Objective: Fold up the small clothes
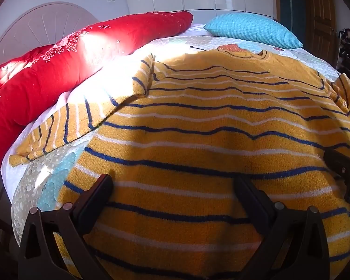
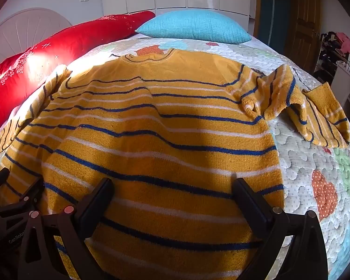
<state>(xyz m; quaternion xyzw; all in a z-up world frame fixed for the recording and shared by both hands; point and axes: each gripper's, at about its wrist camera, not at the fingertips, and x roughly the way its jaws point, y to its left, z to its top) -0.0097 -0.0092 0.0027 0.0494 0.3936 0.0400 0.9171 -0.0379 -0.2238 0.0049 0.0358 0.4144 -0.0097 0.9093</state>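
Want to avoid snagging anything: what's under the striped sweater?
The striped sweater lies flat on a patterned quilt, which shows around its edges and past both sleeves. Whatever sits directly beneath the sweater's body is covered and cannot be seen.

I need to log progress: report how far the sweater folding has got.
Done: the striped sweater lies spread on the quilt. In hand: nothing; the left gripper and right gripper hover open over its hem. Left: both sleeves are unfolded, the right sleeve crumpled.

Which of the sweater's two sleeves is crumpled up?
The right sleeve, on the side away from the red pillow; the left sleeve lies stretched out flat.
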